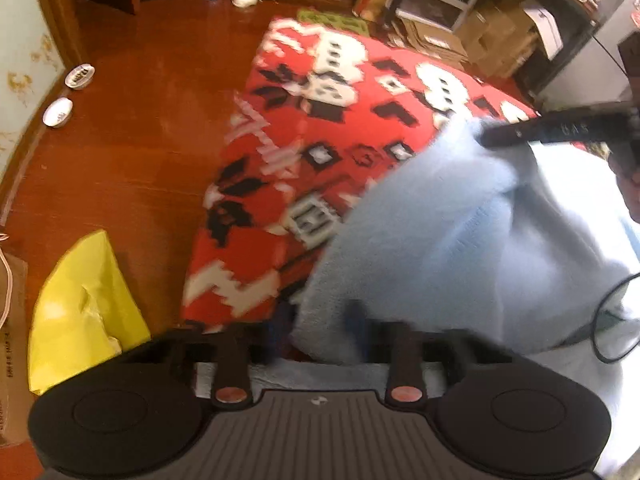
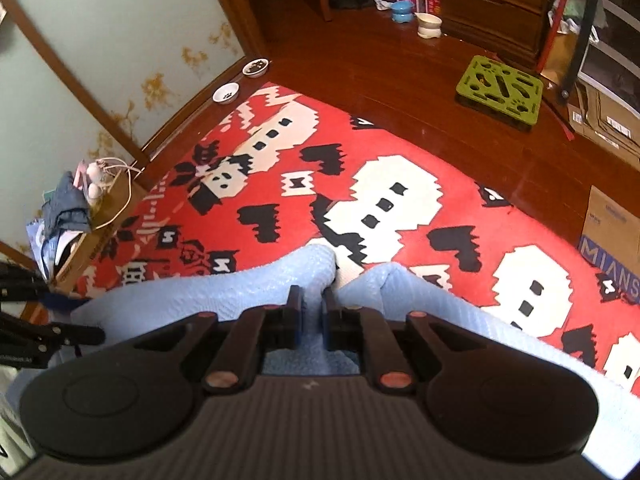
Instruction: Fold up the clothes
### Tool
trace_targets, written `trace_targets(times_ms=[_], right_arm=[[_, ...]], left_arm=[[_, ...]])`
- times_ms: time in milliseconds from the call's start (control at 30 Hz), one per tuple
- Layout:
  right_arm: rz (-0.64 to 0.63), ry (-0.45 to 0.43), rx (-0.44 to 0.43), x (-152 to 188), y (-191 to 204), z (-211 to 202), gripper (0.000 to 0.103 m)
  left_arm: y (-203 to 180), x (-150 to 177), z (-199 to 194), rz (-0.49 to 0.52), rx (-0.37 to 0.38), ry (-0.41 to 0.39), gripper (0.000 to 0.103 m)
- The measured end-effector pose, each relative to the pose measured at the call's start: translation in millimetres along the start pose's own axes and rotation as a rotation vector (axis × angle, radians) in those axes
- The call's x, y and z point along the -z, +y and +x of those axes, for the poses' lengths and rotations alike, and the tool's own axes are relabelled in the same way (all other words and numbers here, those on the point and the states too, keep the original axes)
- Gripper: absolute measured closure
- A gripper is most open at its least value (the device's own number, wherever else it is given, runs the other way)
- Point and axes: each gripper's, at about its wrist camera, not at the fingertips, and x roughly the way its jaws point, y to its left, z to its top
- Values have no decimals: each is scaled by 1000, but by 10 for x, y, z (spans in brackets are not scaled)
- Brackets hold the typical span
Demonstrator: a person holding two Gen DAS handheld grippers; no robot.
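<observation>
On red patterned blanket (image 2: 384,200) over wooden floor (image 2: 400,72), right tool (image 2: 312,300) clamped on blue garment (image 2: 240,284).

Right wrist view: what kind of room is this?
Likely a lived-in home room, with pets. A red patterned rug lies on a wooden floor, pet bowls sit by the wall, and a wooden dresser and cardboard boxes line the edges.

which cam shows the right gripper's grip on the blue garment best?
Right wrist view: sharp, the right gripper is shut on a pinched ridge of the light blue garment. Left wrist view is blurred; it shows that gripper only from the side, tip against the garment, grip itself unreadable.
</observation>
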Motion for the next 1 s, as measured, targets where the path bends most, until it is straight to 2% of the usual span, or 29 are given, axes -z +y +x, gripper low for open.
trace_targets(times_ms=[67,167,300,400,500,633,700,767,833,900,1000], right_arm=[[-21,-21,15,-56,59,-16,95],[-37,-94,16,-287,138,-104,95],[-109,-209,-4,-843,321,-168,95],[-184,-251,-11,-1285,496,-36,95],[-230,-223,-9,-1572,608,285,95],[-293,-108,35,-1614,655,888,94],[-250,-87,44,-1578,589,1038,80],[-193,-89,38,-1551,506,1100,69],[-145,-120,22,-1526,422,1009,65],[-135,-140,32,-1476,355,880,56],[-120,-166,38,-1352,264,629,53]], left_arm=[[-34,6,-43,5,-23,-21,88],[-13,-33,-204,-44,-49,-93,89],[50,-175,-452,-100,-95,-210,89],[184,-276,-489,-164,-121,-251,89],[327,-328,-400,-228,-138,-251,89],[468,-326,-180,-300,-130,-199,88],[502,-325,-82,-312,-129,-176,87],[514,-316,-37,-317,-140,-163,80],[510,-299,-53,-309,-154,-169,74],[514,-281,-89,-300,-164,-180,68],[503,-251,-180,-285,-171,-197,48]])
